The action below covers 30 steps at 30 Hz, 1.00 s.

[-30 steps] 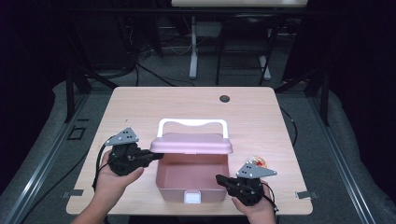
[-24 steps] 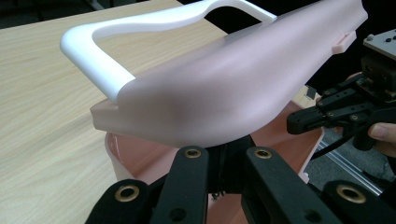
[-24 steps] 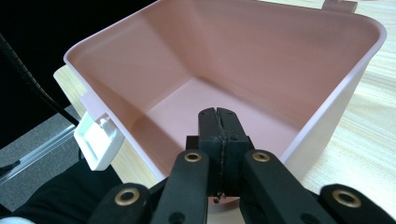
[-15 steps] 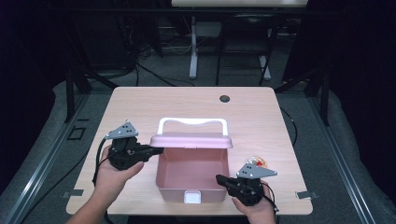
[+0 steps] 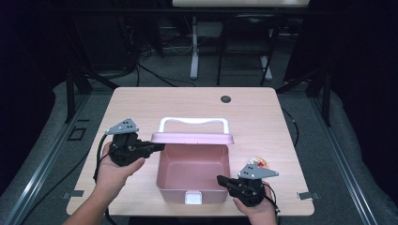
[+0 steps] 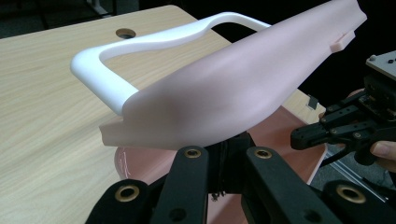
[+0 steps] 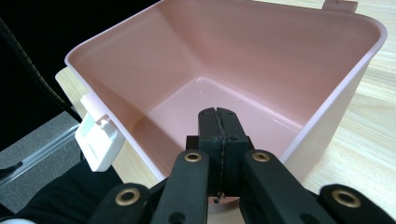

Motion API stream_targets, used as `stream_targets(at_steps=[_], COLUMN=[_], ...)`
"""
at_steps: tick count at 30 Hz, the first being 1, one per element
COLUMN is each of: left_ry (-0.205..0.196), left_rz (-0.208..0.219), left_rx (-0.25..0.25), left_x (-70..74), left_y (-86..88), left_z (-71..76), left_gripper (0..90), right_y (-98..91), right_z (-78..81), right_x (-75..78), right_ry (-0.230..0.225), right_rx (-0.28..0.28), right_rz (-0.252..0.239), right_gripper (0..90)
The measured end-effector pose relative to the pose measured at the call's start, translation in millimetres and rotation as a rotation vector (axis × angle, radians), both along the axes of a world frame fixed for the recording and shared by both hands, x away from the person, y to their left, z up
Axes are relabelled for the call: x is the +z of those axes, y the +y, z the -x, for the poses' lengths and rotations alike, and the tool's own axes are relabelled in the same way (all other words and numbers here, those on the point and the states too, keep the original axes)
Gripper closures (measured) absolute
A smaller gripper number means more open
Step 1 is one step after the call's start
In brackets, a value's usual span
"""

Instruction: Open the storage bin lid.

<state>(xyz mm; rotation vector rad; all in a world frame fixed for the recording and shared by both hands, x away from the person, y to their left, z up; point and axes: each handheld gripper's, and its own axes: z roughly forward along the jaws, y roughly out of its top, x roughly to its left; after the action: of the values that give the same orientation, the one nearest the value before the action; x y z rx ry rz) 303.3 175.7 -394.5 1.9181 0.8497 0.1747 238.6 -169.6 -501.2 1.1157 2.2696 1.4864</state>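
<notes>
Two closed grippers: left gripper (image 5: 157,147) lifts the smooth pink lid (image 5: 192,138), long axis across the table (image 5: 141,101); right gripper (image 7: 218,122), holding nothing, rests at the matte pink box (image 5: 193,171) rim, centre-front.

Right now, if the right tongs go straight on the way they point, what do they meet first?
Most likely the pink box: the shut right tongs sit at its right wall and aim across the open inside, so the rim or inner wall comes first. Depth is unclear.

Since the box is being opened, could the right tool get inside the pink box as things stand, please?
Probably yes: the lid is raised toward the back, leaving the pink box open on top, and the right tool, shut, sits at its near right rim.
</notes>
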Motion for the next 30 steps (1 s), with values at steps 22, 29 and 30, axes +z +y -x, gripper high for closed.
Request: stream_targets(at_steps=[22,29,30], left_ry=[0.007,0.013,0.012], left_rz=[0.000,-0.002,-0.004], left_rx=[0.020,0.025,0.026], left_x=[9.8,12.9,13.2], left_y=[-1.3,-1.9,-1.9], left_z=[-14.9,-20.0,-20.7], left_gripper=[89.6,89.6,89.6], right_y=[-0.2,-0.3,-0.3], right_z=[0.0,0.3,0.3], right_x=[-0.2,-0.5,-0.6], right_ry=[-0.004,-0.009,-0.010], right_rx=[0.004,0.004,0.005], right_rz=[0.002,0.003,0.004], right_gripper=[90.0,90.0,90.0])
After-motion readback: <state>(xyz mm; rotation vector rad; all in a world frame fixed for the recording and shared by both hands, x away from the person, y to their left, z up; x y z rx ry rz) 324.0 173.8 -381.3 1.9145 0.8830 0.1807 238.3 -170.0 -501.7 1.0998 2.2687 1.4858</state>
